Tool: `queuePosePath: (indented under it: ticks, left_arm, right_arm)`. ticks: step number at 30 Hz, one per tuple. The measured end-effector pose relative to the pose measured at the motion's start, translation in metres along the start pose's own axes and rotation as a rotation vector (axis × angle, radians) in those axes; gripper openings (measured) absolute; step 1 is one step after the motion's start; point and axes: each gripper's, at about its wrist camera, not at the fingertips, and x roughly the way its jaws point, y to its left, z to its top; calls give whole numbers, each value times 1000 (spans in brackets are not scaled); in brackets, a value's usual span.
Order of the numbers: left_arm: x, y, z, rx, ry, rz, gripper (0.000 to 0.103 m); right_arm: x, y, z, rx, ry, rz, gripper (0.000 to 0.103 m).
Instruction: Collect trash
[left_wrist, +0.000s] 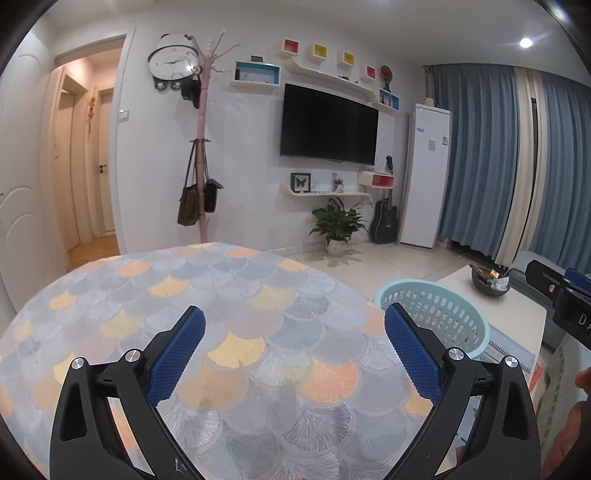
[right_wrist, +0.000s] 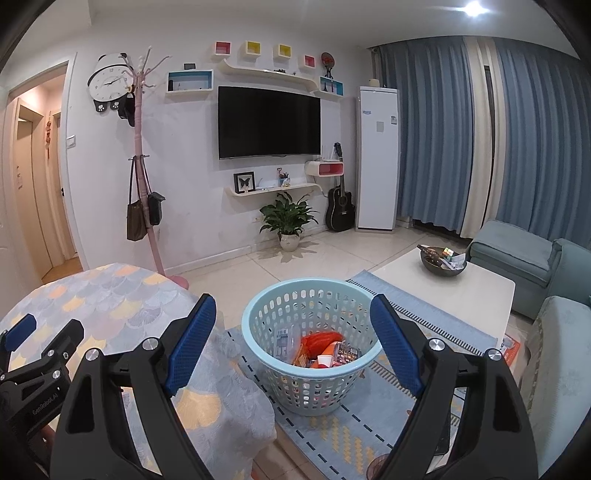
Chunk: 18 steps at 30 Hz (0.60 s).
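A light blue perforated basket (right_wrist: 312, 345) stands on a rug beside the round table. It holds trash: an orange bag (right_wrist: 320, 341), a clear wrapper and small packets. My right gripper (right_wrist: 293, 314) is open and empty, above and in front of the basket. My left gripper (left_wrist: 295, 325) is open and empty over the round table with the fan-pattern cloth (left_wrist: 229, 295). The basket's rim shows in the left wrist view (left_wrist: 436, 306). The left gripper also shows at the left edge of the right wrist view (right_wrist: 22, 332).
A white coffee table (right_wrist: 454, 291) with a dark bowl (right_wrist: 441, 262) stands right of the basket. Blue sofas (right_wrist: 535, 266) are at the far right. A potted plant (right_wrist: 290, 221), a guitar and a coat stand (right_wrist: 142, 173) line the TV wall.
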Motion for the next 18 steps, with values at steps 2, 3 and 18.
queuePosePath:
  ticks: [2, 3, 18]
  left_arm:
    - [-1, -1, 0, 4, -2, 3, 95]
    - [-1, -1, -1, 3, -1, 2, 95]
    - [-2, -2, 0, 8, -5, 5, 95]
  right_arm:
    - [1, 0, 1, -2, 3, 0, 81]
    - [1, 0, 1, -2, 4, 0, 81]
    - [2, -1, 2, -3, 8, -5, 81]
